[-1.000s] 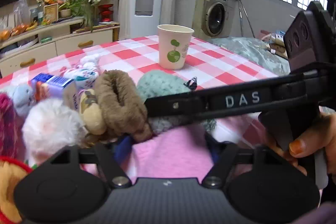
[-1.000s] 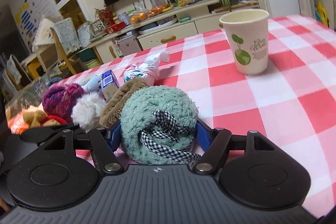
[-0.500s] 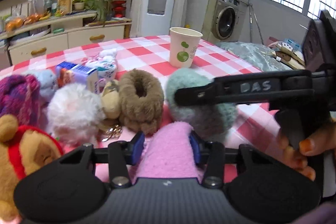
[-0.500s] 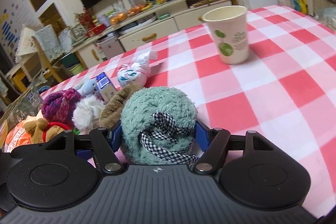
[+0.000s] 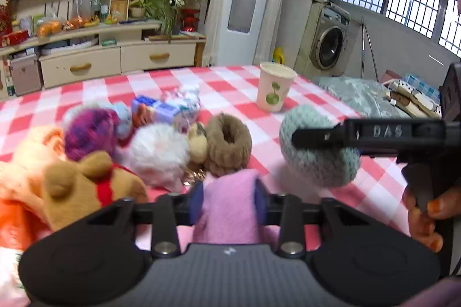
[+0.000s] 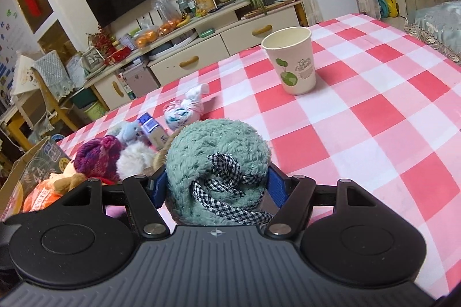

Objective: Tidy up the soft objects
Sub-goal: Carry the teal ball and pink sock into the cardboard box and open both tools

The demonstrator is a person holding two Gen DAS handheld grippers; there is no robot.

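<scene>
My left gripper (image 5: pixel 229 199) is shut on a pink soft object (image 5: pixel 227 209), held above the checked table. My right gripper (image 6: pixel 217 186) is shut on a fluffy teal ball (image 6: pixel 219 160) with a black-and-white gingham ribbon. The ball also shows in the left wrist view (image 5: pixel 317 151), lifted off the table with the right gripper's finger (image 5: pixel 360 132) across it. A row of soft toys lies on the table: a brown fuzzy ring (image 5: pixel 229 144), a white pom-pom (image 5: pixel 157 153), a purple ball (image 5: pixel 92 134), a brown teddy with red scarf (image 5: pixel 86 186).
A paper cup (image 6: pixel 292 60) stands on the red-and-white checked tablecloth (image 6: pixel 374 119) to the far right. A small blue carton (image 6: pixel 152 130) and a white-blue cloth bundle (image 6: pixel 184 109) lie behind the toys. A cardboard box (image 6: pixel 31 163) sits at the left table edge.
Both grippers have risen and pulled back from the toy row, each keeping its object. The teal ball has moved right, away from the brown ring.
</scene>
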